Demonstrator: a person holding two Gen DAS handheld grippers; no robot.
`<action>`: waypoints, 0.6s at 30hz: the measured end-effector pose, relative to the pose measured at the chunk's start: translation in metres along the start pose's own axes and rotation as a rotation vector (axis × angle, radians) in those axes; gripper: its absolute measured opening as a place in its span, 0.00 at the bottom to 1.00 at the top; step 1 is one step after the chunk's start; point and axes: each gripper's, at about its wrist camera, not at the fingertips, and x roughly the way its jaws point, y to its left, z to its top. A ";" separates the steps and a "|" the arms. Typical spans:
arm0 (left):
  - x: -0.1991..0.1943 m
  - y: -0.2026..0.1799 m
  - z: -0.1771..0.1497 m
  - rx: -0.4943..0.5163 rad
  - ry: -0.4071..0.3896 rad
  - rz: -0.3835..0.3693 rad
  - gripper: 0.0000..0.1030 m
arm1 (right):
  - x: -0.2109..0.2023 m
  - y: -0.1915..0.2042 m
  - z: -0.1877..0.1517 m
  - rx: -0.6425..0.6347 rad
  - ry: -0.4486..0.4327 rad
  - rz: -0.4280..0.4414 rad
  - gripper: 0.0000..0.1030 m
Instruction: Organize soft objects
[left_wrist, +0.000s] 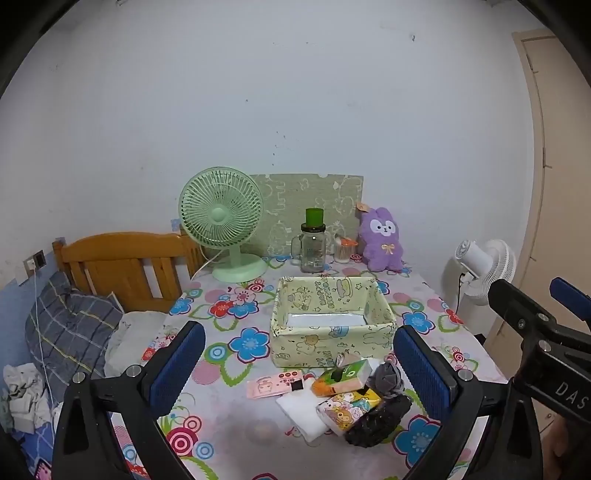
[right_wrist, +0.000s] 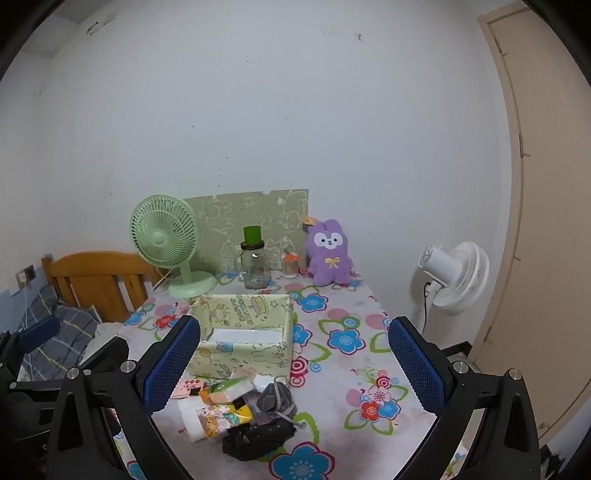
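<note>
On the far left you see the wooden bed (left_wrist: 125, 266) with a checked pillow (left_wrist: 70, 325), and it stands just beside the surface (left_wrist: 229, 417) with the flowered cloth. At the back of the surface, from left to right, stand the green fan (left_wrist: 221, 218), a glass jar (left_wrist: 313, 247) with a green lid, a small container (left_wrist: 345, 251) with an orange top, and the purple plush rabbit (left_wrist: 382, 238), upright against the wall.

Your left tongs (left_wrist: 299, 365) are wide apart and hold nothing; they hover above the near part of the surface. Between their blue pads, in the left wrist view, you see the pale green fabric box (left_wrist: 328, 321), open on top, and just in front of it the heap of soft things: a pink flat card (left_wrist: 275, 382), a white folded cloth (left_wrist: 303, 410), a green and orange tissue pack (left_wrist: 341, 376), a cartoon tissue pack (left_wrist: 349, 406), a grey pouch (left_wrist: 388, 378) and a black crumpled piece (left_wrist: 380, 421) (I cannot tell what kind of cloth it is). These things touch each other, and none of them lies in the box.

Your right tongs (right_wrist: 293, 363) are also wide apart and empty, to the right of the left ones. On the far right stands a white fan (right_wrist: 454, 273) beside the surface, near the beige door (right_wrist: 546, 206).
</note>
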 end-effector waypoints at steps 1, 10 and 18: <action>0.000 0.000 0.000 0.001 0.001 0.001 1.00 | -0.001 0.000 0.000 -0.002 0.000 0.000 1.00; 0.003 0.005 0.000 -0.005 0.008 -0.004 1.00 | 0.005 0.002 -0.003 -0.007 0.007 0.007 1.00; 0.004 0.005 0.002 -0.004 0.012 -0.006 1.00 | 0.005 0.003 -0.002 -0.007 0.007 0.025 1.00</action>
